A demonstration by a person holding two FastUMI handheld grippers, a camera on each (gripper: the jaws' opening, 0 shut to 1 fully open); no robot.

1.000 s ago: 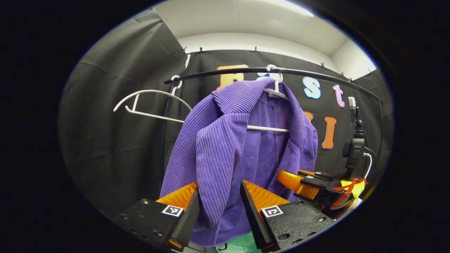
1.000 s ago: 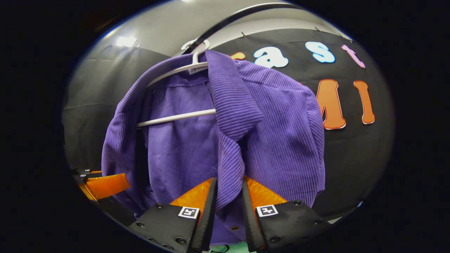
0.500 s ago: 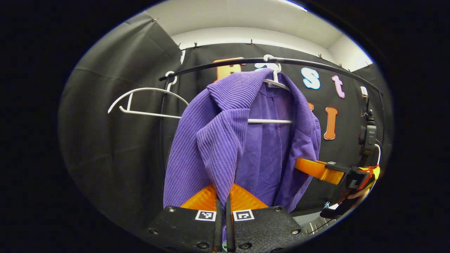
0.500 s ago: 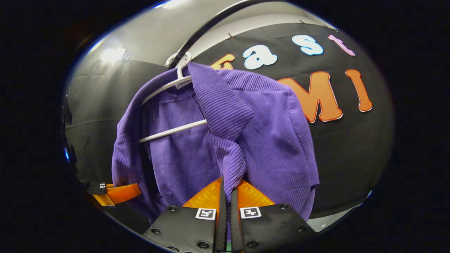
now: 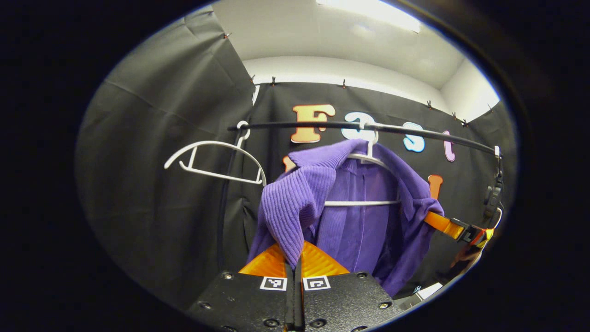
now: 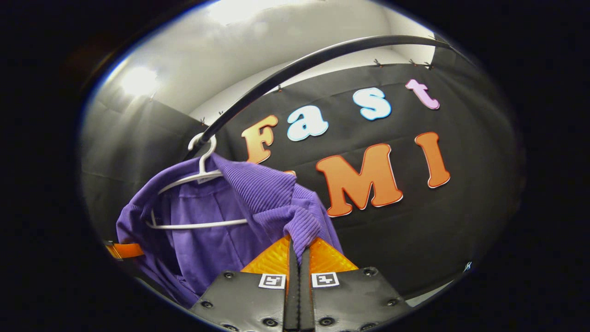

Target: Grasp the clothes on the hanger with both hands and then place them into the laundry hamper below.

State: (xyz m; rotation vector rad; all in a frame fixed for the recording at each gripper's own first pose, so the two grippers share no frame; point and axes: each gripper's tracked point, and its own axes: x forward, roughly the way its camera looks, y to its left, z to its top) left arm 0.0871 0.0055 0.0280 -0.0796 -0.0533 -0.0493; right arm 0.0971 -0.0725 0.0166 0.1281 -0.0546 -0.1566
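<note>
1. Left tool [image 5: 295,263]: clamped on the front edge of the purple cardigan [image 5: 355,221], both fingers pressed flat with only a thin fold of ribbed knit between them. Pinched low on the lapel, probably so a pull draws that half off its shoulder of the hanger.
2. Right tool [image 6: 297,258]: likewise closed tight on the opposite front edge of the cardigan [image 6: 203,230], knit bunched just above the tips. Seen also from the left gripper view, off to the side at the garment's far edge [image 5: 449,226], with a hand behind it.
3. Cardigan: not yet off, draped over the white hanger [image 5: 368,161], which hooks on the black rail [image 5: 415,131]. Collar spread and both fronts drawn outward toward the tools, so likely under tension from two sides.
4. Grip on two edges rather than one: apparently meant to open the garment wide enough to slip both shoulders free together, without tipping the hanger off the rail.
5. Second hanger [image 5: 216,159]: bare, on the same rail, beside the cardigan but apart from it; close enough to be knocked if the left side swings out.
6. Hamper: said to sit below; cannot place it from these views.
7. Stage, by judgement: grasp made, removal under way, lowering ahead. Risk: knit catching on the hanger's end or crossbar and dragging the hook along the rail.
</note>
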